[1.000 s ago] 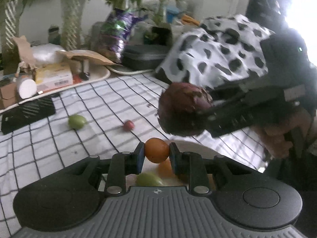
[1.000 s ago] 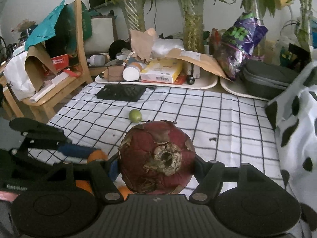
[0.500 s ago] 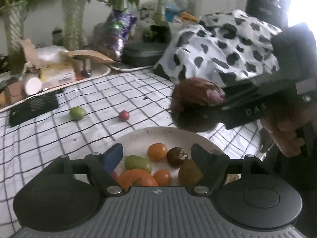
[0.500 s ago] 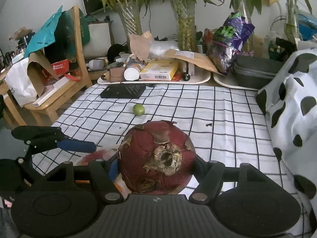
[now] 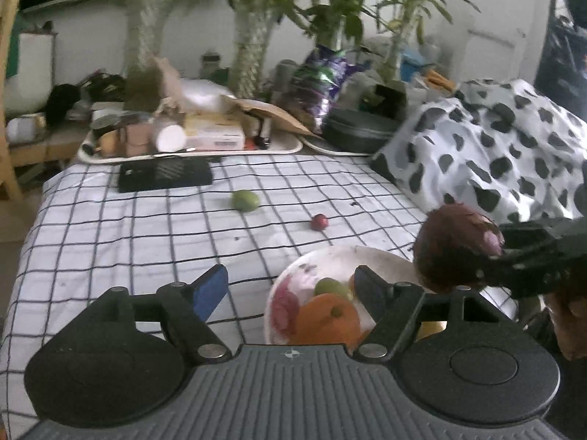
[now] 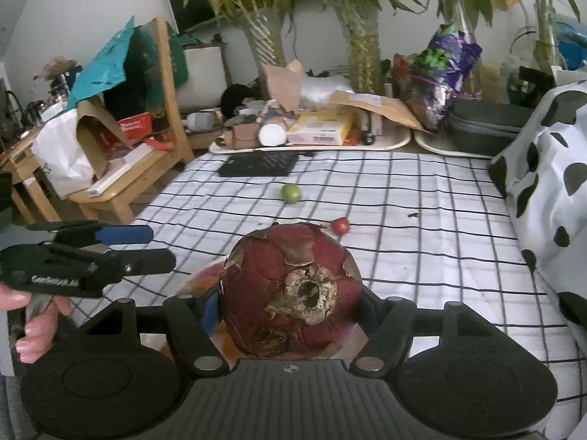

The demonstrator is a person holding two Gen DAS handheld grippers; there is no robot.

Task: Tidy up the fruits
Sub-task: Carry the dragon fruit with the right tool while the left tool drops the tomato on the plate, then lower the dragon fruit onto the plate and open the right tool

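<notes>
The right claw (image 6: 290, 302) grips a round, dark red fruit (image 6: 290, 293) at lower centre, its skin flaking in brown patches around a dried, crusty end. The left claw (image 5: 290, 289) gapes wide, holding nothing. Below lies a white plate (image 5: 370, 256) with an orange (image 5: 326, 317) and a green fruit (image 5: 330, 286). Farther up the checked sheet (image 5: 128, 227) sit a lime (image 5: 245, 200) and a small red fruit (image 5: 319, 222).

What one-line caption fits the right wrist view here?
Right gripper holds a dark red fruit above the plate, while a green fruit and small red fruit lie on the checked cloth.
</notes>
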